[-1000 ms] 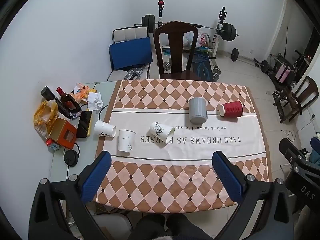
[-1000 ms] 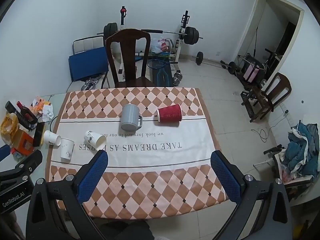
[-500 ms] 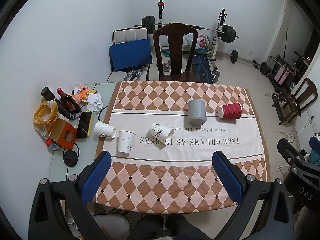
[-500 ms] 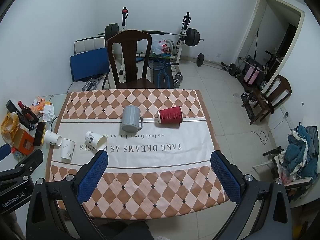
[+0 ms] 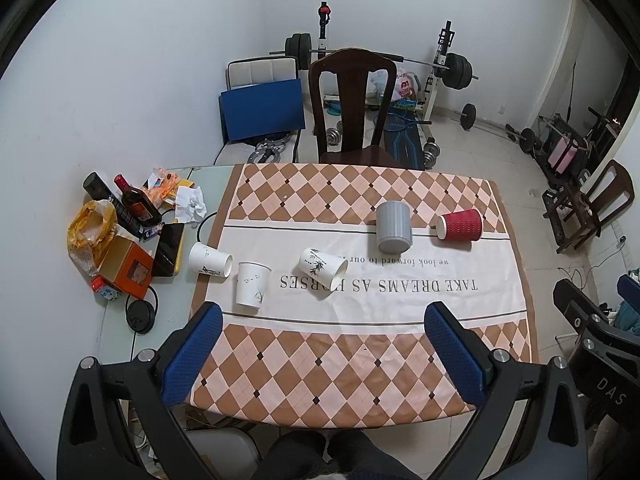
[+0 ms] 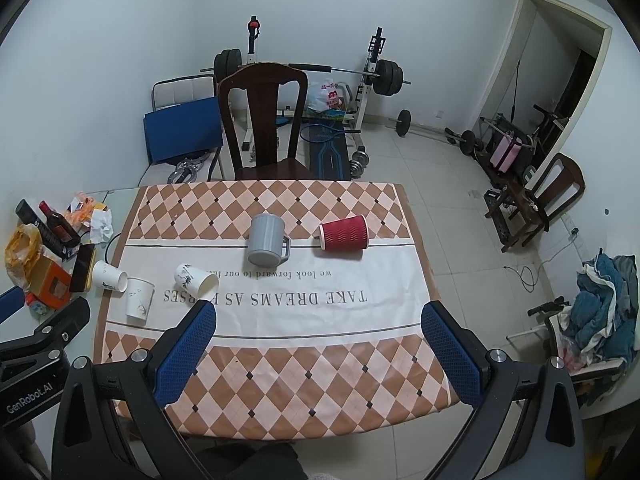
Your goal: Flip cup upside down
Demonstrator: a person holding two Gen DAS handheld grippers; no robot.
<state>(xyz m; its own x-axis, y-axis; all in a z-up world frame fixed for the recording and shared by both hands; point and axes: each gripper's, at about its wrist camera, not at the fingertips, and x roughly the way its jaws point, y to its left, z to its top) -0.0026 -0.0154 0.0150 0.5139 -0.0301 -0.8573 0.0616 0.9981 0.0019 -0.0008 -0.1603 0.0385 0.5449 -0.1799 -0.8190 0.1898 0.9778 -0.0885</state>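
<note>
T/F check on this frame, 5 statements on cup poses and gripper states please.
1. The red ribbed paper cup lies on its side. True.
2. The grey ribbed mug with a handle lies on its side. False: it stands on the checked tablecloth, and whether mouth up or down cannot be told.
3. The left gripper is shut on a white cup. False: its jaws are wide apart and hold nothing.
4. The right gripper is open and empty. True.
5. All three white paper cups are upright. False: the white cup with the bamboo print and the leftmost white cup lie tipped over; only the middle white cup stands.
</note>
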